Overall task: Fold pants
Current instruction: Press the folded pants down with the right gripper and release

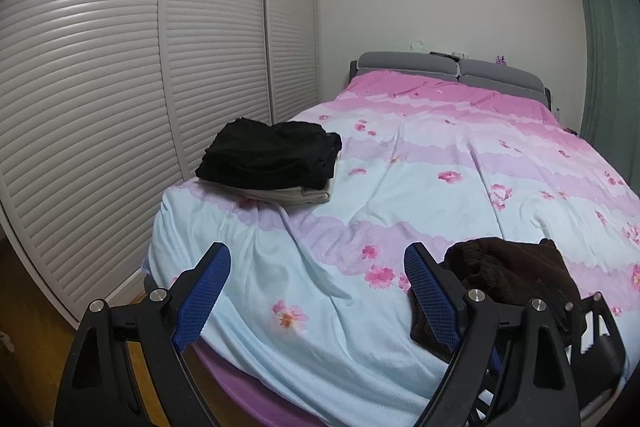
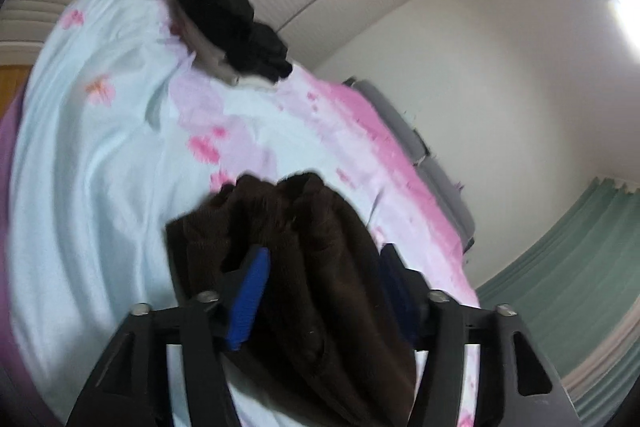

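Observation:
Dark brown fuzzy pants (image 1: 516, 279) lie bunched at the near right of the bed. My left gripper (image 1: 316, 269) is open and empty above the near edge of the bed, its right finger just left of the pants. In the right wrist view my right gripper (image 2: 324, 267) is closed on the bunched brown pants (image 2: 304, 247), which fill the space between its fingers and hide the right pad. The right gripper also shows in the left wrist view (image 1: 592, 323), behind the pants.
A floral pink and pale blue bedspread (image 1: 420, 195) covers the bed. A stack of folded black clothes (image 1: 268, 155) on a beige piece lies at the bed's left edge. White louvred wardrobe doors (image 1: 120, 87) stand left. A grey headboard (image 1: 452, 71) and green curtain (image 1: 608, 67) are behind.

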The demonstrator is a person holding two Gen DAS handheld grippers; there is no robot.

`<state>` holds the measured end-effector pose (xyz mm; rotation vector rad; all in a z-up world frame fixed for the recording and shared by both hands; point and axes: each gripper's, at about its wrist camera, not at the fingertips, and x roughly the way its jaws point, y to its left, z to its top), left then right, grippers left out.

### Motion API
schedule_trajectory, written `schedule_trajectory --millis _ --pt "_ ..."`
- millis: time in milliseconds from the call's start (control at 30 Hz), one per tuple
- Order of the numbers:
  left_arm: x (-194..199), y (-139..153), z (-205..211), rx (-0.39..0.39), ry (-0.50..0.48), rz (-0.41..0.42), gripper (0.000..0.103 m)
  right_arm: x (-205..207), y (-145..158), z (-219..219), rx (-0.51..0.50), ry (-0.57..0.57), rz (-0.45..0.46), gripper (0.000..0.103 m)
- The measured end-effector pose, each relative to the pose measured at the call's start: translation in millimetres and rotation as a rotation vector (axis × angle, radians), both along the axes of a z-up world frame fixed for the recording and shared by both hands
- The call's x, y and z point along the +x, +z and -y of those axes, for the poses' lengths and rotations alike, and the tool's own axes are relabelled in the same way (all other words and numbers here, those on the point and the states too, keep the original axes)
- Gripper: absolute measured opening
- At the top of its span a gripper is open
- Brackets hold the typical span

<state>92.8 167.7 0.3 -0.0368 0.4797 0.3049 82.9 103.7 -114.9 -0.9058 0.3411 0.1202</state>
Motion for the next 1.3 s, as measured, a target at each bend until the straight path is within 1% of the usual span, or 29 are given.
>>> schedule_trajectory --millis 133,233,333,467,533,633,700,767,833,867,900,933,967,1033,1133,1233,1300 --pt "-5 5 3 -0.033 -0.019 0.024 0.091 -15 18 12 0.041 0.0 -0.013 0.06" --pt "2 1 16 -0.052 -0.056 0.026 0.091 -17 31 40 0.098 -0.034 -0.027 0.061" --pt "12 -6 31 -0.061 -0.087 0.023 0.091 -9 39 70 0.145 -0.06 -0.052 0.061" --pt "26 -18 47 -0.052 -0.107 0.013 0.091 12 36 94 0.186 -0.056 -0.15 0.059" --pt "30 -24 49 -0.051 -0.108 0.01 0.091 22 34 98 0.213 -0.044 -0.19 0.056" --pt "37 -35 46 -0.054 -0.099 -0.001 0.091 38 25 97 0.255 -0.016 -0.278 0.051" --pt "39 -41 42 -0.066 -0.097 -0.004 0.091 47 16 94 0.279 -0.015 -0.325 0.044" --pt "42 -48 38 -0.074 -0.089 -0.012 0.091 57 9 95 0.314 -0.021 -0.368 0.042" --pt "44 -53 36 -0.082 -0.084 -0.023 0.091 64 3 98 0.361 -0.029 -0.408 0.032" --pt "44 -56 35 -0.084 -0.081 -0.03 0.091 68 1 101 0.39 -0.029 -0.432 0.023" --pt "44 -57 34 -0.086 -0.08 -0.033 0.091 70 0 103 0.418 -0.025 -0.451 0.019" --pt "44 -58 33 -0.088 -0.08 -0.033 0.091 70 0 106 0.451 -0.018 -0.457 0.011" --pt "43 -60 32 -0.088 -0.079 -0.034 0.091 68 2 107 0.464 -0.011 -0.444 0.01" --pt "43 -61 31 -0.09 -0.077 -0.032 0.091 61 6 107 0.465 0.026 -0.403 0.01" --pt "44 -63 29 -0.1 -0.074 -0.031 0.091 47 9 104 0.44 0.09 -0.355 0.01" --pt "46 -67 30 -0.101 -0.075 -0.042 0.091 39 -8 91 0.351 0.144 -0.364 0.01" --pt "49 -71 32 -0.104 -0.081 -0.054 0.091 40 -28 83 0.308 0.152 -0.415 0.01"
